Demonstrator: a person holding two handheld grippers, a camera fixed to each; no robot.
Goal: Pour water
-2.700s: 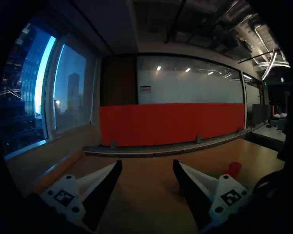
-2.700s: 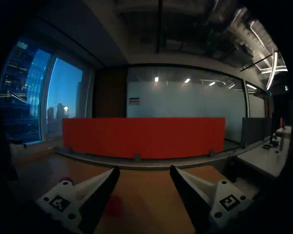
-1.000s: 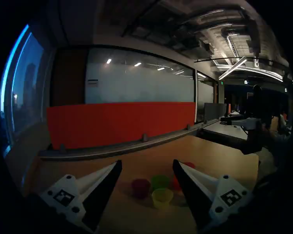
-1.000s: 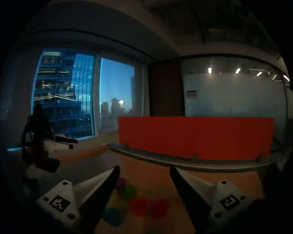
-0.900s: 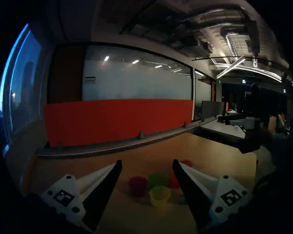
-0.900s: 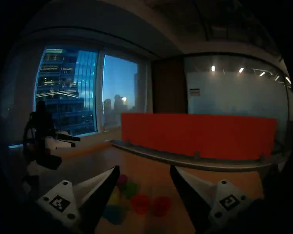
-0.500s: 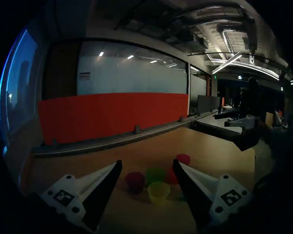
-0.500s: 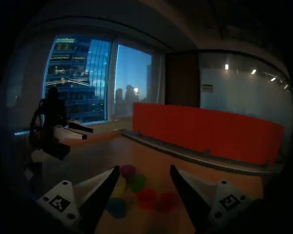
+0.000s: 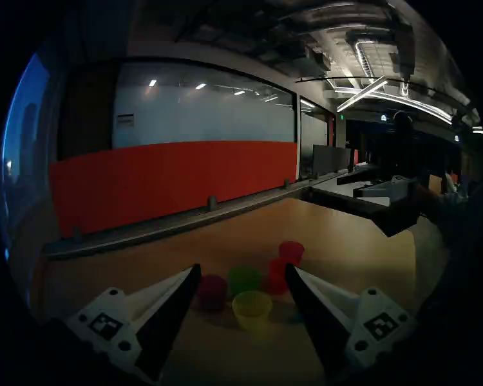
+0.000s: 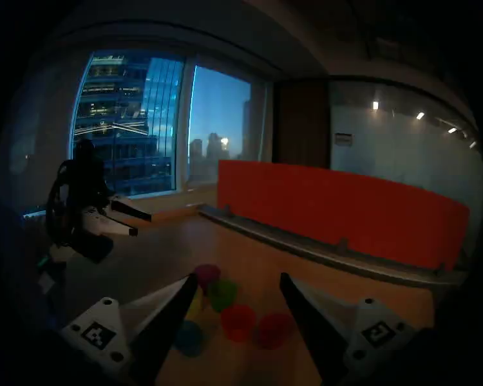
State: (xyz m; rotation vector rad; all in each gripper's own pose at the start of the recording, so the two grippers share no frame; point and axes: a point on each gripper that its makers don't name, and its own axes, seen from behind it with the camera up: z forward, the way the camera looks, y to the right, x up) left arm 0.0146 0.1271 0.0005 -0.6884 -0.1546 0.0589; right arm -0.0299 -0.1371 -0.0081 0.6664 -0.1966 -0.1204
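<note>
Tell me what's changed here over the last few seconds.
The left gripper swung to its right and the right gripper to its left, both turning toward the coloured cups, which now sit ahead between each one's fingers. Nothing was taken hold of or let go. Both grippers stayed open and empty, and the coloured cups kept their places on the desk.

My two cams ride low over the table [image 9: 344,238], angled inward from either side, sharing the nearby cups [image 9: 252,307].
</note>
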